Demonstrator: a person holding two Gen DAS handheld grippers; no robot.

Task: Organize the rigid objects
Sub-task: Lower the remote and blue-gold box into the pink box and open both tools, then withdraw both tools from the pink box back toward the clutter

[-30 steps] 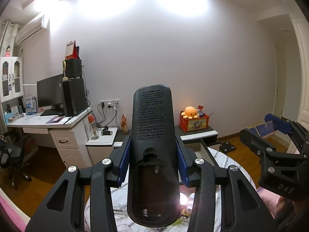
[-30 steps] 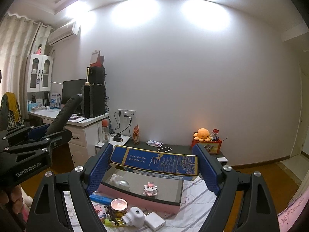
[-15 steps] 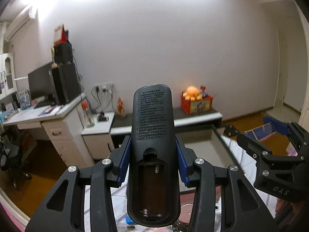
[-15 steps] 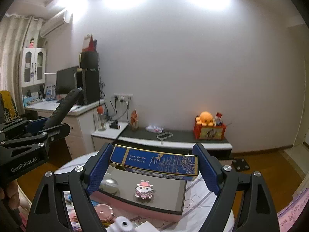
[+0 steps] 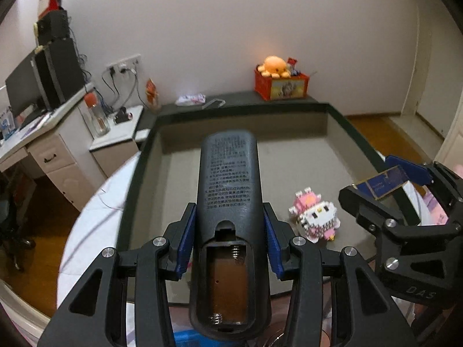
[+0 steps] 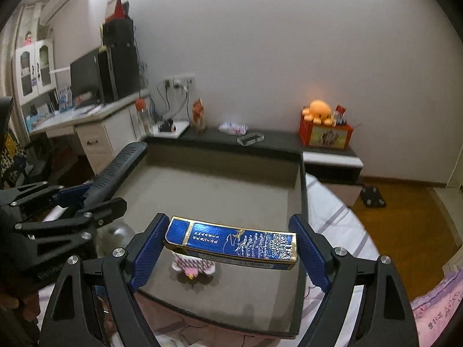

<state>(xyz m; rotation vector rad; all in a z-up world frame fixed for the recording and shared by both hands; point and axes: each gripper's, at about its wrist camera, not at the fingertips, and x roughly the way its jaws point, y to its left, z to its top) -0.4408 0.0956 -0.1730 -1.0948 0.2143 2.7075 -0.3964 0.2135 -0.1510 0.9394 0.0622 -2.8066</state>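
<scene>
Remote [image 5: 230,208]: button side faces away, print on its back too blurred to read; in right wrist view its lower end is hidden behind left gripper [image 6: 78,202]. Blue box [image 6: 231,241] covers the top of pink block figure [image 6: 192,264]; text on the box illegible. Left view shows only a corner of the box [image 5: 383,183], the rest hidden by right gripper [image 5: 405,190]. Tray [image 5: 139,173] near rim hidden behind left gripper [image 5: 228,237]. Items at frame bottom cut off, unidentifiable.
</scene>
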